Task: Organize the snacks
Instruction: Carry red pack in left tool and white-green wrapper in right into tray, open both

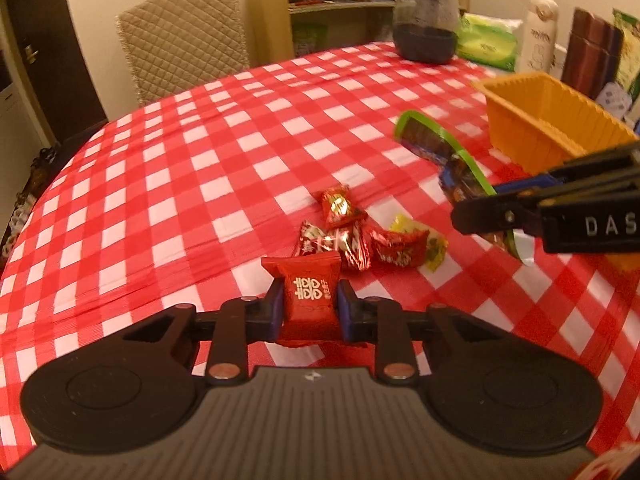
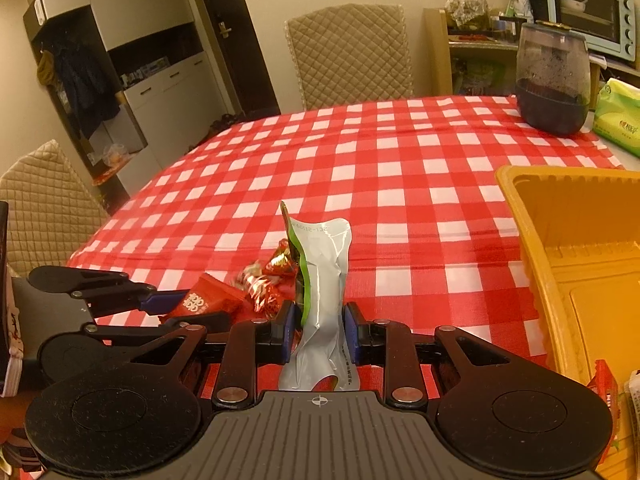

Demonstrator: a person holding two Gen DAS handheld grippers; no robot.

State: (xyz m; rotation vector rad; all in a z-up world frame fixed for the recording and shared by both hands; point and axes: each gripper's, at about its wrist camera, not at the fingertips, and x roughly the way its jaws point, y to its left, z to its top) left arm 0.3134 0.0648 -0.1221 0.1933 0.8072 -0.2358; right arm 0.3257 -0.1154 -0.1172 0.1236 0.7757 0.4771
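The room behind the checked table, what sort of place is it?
Most likely a home dining room. A red checked tablecloth covers the table, quilted chairs stand round it, and a toaster oven sits on a cluttered shelf behind.

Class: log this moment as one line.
left gripper: shut on red candy packet | right gripper: shut on green-edged pouch | orange tray: waiting
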